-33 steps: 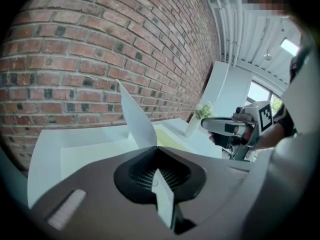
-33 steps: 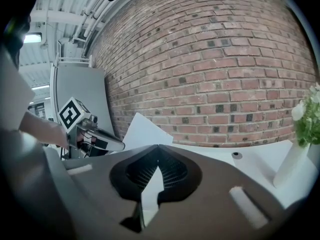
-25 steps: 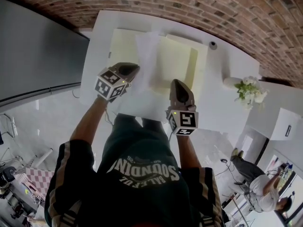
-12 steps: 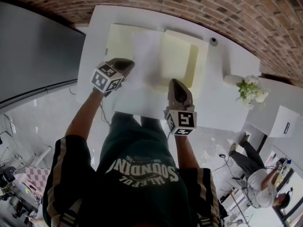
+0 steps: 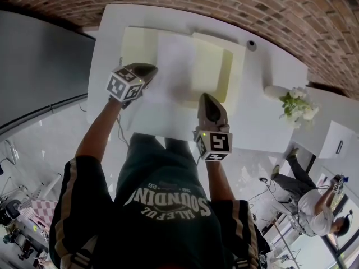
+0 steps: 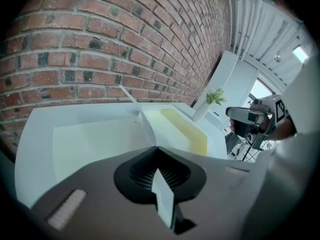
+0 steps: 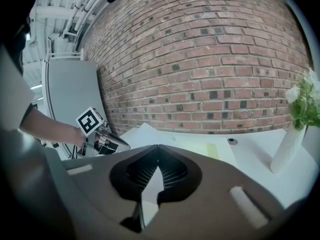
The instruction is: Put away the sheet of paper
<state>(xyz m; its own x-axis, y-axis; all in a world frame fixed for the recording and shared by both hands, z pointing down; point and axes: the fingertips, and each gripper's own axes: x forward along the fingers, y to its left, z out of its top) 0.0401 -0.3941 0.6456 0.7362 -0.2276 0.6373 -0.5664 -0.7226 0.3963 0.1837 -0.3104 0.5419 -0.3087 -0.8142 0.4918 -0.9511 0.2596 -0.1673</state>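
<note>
Panelling of plain grey (image 5: 39, 66) fills the left of the head view, beside a white rectangular table (image 5: 263, 122) that stands against a red brick wall (image 5: 235, 4).

Over the table's left part, the left gripper (image 5: 150, 70) points toward the wall, its marker cube nearest the person. In the left gripper view its jaws are pressed together, with the edge of a white sheet of paper (image 5: 168, 94) pinched between the ribbed pads.

That sheet stretches between the two grippers. It reaches from the table's near edge toward the wall and covers the middle of a pale yellow open case (image 5: 212, 66). The case's flat left half shows on one side of the sheet and its raised-rim right half on the other. Whether the paper rests on the case or hangs just above it cannot be told.

The right gripper (image 5: 208, 98) sits at the sheet's near right corner, also aimed at the wall. Its own view shows the jaws clamped on the paper's edge.

Farther right, a small dark round disc (image 5: 252, 45) lies on the table near the wall. Beyond it, a white vase of white flowers and green leaves (image 5: 294, 102) stands at the table's right end, well apart from the case.
</note>
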